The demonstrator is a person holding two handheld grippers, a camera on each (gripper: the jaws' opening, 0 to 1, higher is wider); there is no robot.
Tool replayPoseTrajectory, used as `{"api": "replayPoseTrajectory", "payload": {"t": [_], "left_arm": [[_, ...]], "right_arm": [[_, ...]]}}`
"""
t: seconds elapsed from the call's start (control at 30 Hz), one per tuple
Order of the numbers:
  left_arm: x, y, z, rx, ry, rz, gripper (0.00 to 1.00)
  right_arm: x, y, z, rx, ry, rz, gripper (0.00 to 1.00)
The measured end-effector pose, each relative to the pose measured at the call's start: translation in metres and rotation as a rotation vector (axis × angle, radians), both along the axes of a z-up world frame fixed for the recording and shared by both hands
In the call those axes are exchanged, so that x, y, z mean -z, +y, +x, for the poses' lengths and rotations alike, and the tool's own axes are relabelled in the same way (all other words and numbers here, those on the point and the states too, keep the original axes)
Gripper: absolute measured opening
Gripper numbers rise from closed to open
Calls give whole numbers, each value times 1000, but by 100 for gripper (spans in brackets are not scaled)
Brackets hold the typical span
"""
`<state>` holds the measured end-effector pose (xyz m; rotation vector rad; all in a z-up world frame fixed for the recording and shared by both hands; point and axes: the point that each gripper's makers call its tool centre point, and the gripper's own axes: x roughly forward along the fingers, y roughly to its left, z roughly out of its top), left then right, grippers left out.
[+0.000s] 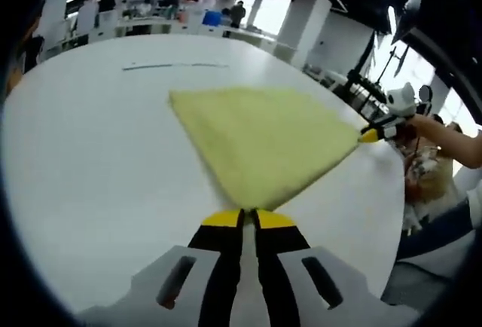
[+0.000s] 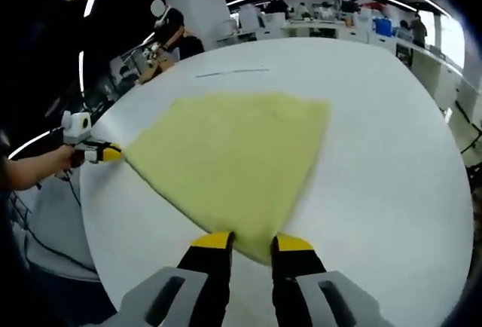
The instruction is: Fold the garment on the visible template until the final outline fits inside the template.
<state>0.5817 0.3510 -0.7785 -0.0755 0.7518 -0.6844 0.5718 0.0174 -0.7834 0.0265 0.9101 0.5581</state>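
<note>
A yellow cloth (image 1: 263, 142) is spread on the white table (image 1: 90, 161). Its corner at 6 o'clock is pinched by the left gripper (image 1: 249, 218); another corner is clamped by the right gripper (image 2: 252, 242), seen at 3 o'clock in the left gripper view.

Fuzzy cloth garment (image 1: 263, 142) (matt table (image 1: 90, 161))

Each view looked low and close across the white table (image 1: 90, 161) from an opposite corner of the yellow garment (image 1: 263, 142). Both shared that garment (image 2: 233, 157) and table (image 2: 392, 161).
</note>
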Motion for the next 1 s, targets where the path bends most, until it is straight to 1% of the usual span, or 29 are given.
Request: {"api": "replayPoseTrajectory", "payload": {"t": [0.13,0.23,0.33,0.43,0.67,0.8,1.0], "left_arm": [[-1,-1,0,5,-7,9,1],[-2,1,0,24,-24,36,0],[-6,2,-2,33,-36,49,0],[-6,4,-4,44,-41,61,0],[-7,6,-15,51,-25,69,0],[-7,9,-22,68,-27,101,0],[-6,14,-32,83,-27,127,0]], "right_arm": [[1,0,0,-2,-1,-2,12],[1,1,0,-6,-1,-5,9],[0,0,0,-11,-6,-11,4],[-1,0,-1,-17,-15,-14,2],[-3,3,-9,-47,-13,-22,1],[-3,7,-16,-65,-6,-20,1],[-3,9,-25,-85,0,-18,1]]}}
